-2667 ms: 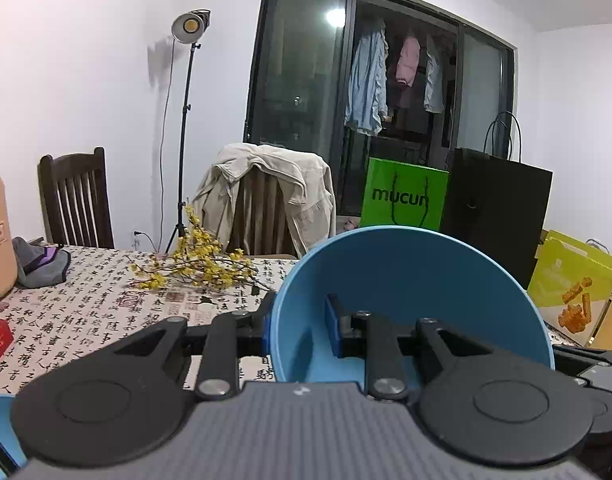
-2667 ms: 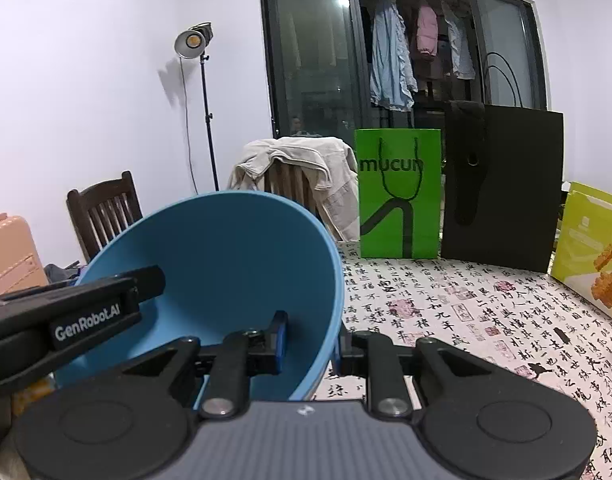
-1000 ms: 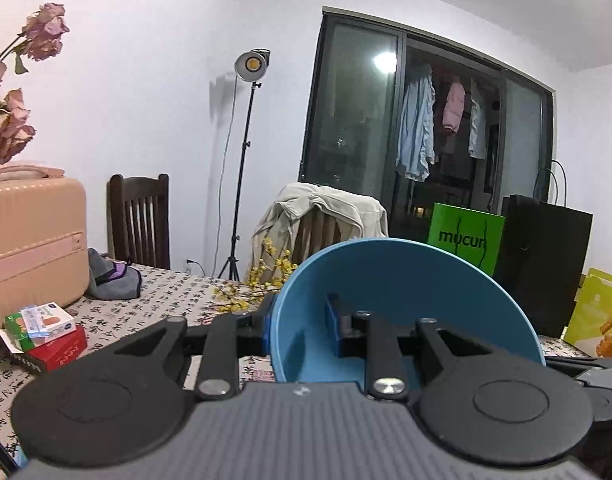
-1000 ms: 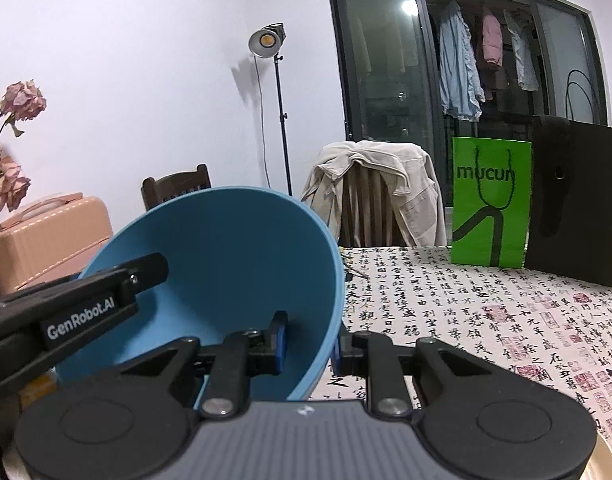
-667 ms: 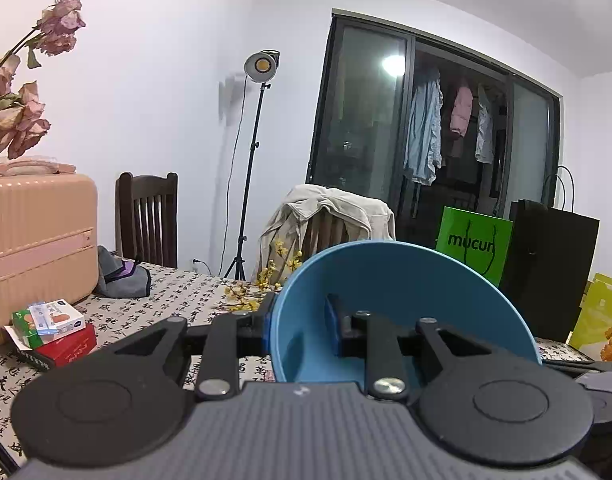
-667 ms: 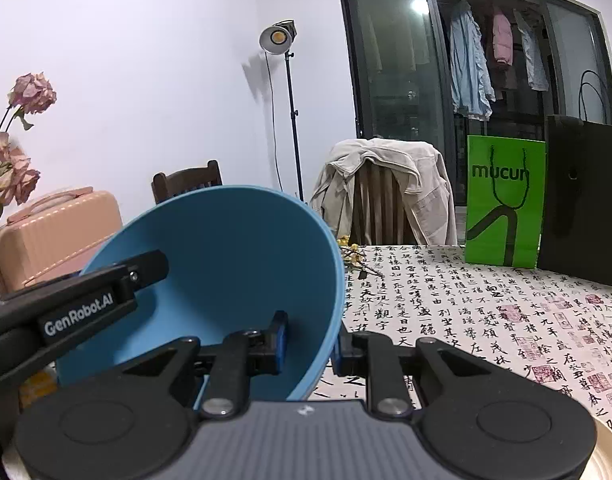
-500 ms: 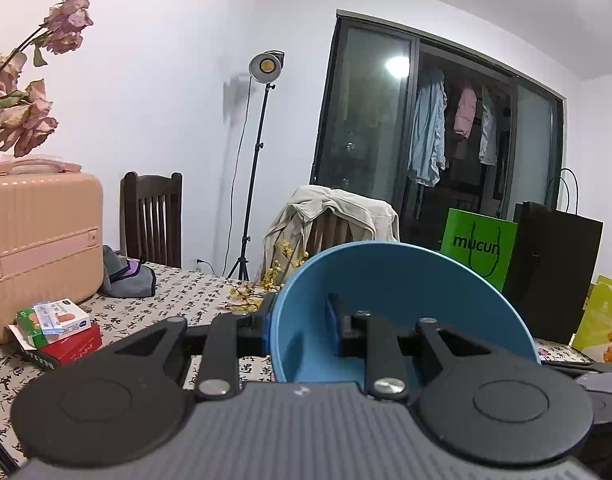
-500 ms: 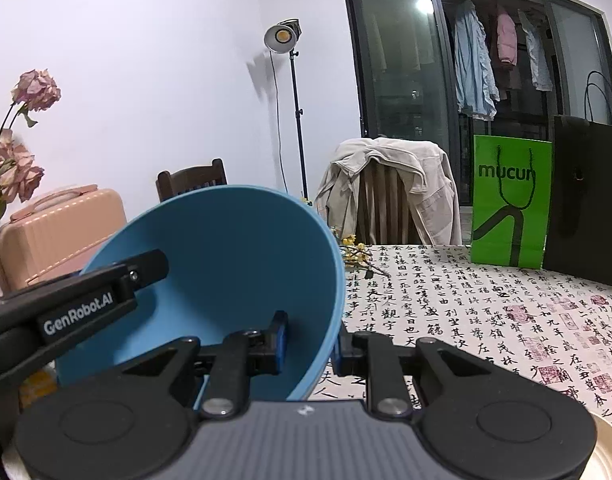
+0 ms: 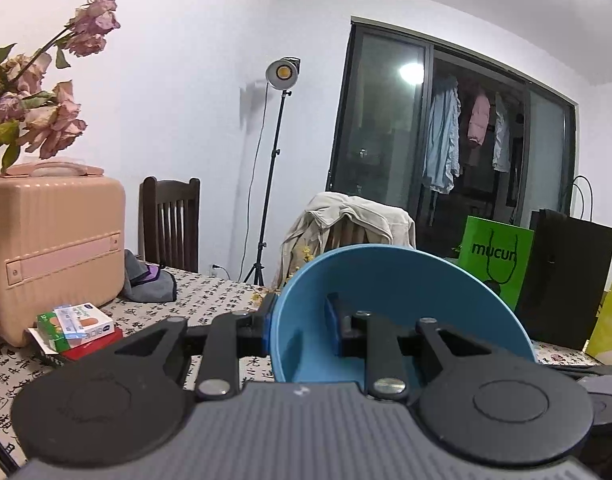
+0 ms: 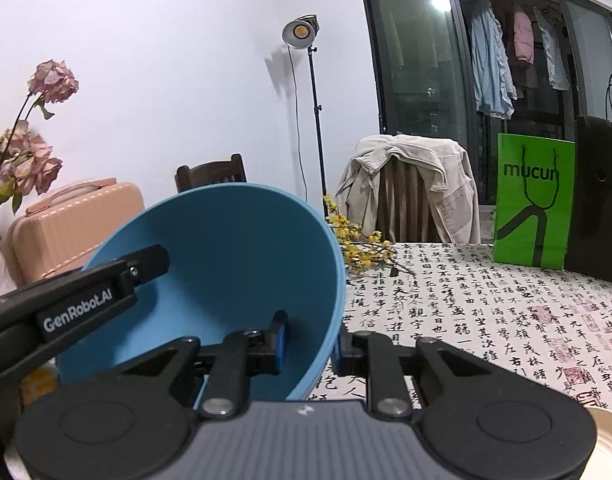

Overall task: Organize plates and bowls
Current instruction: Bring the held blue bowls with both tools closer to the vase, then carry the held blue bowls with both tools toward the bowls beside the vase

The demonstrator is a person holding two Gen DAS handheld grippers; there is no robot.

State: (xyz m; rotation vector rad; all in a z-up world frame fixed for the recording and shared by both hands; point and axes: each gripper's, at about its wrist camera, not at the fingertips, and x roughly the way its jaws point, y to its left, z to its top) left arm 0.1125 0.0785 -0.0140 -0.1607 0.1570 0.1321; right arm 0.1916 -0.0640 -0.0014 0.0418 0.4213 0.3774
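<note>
Nearest in both wrist views is a blue bowl [image 9: 402, 304], held up off the worktop [image 10: 486, 312] and tipped so that its hollow faces the cameras. Nothing lies in it apart from the fingers reaching inside. The left gripper [image 9: 300, 330] is clamped on the bowl's left rim, one finger outside the wall and one against the inner face. The right gripper [image 10: 308, 344] is clamped on the opposite rim in the same way, its left finger inside the bowl and its right finger outside. In the right wrist view the left gripper's arm, lettered GenRobot.AI, crosses the bowl's left edge.

At the lower right corner of the right wrist view the rim of a cream plate [image 10: 608, 444] shows; what it carries cannot be told.

On the patterned cloth beyond the bowl, to the left, small cartons [image 9: 76, 326] are stacked just in front of a peach suitcase [image 9: 52, 248], with a grey cloth bundle [image 9: 148, 280] beside it. Dried pink flowers [image 9: 46, 112] rise above the case. A yellow flowering sprig [image 10: 362, 248] lies further back.

Toward the far right stand a green paper bag [image 10: 534, 204] marked "mucun" and a black paper bag [image 9: 566, 276], both upright, their contents hidden. Behind the worktop a chair draped with a beige jacket [image 10: 410, 184], a dark wooden chair [image 9: 170, 224] and a lamp on a stand [image 10: 304, 32] stand before the wall.
</note>
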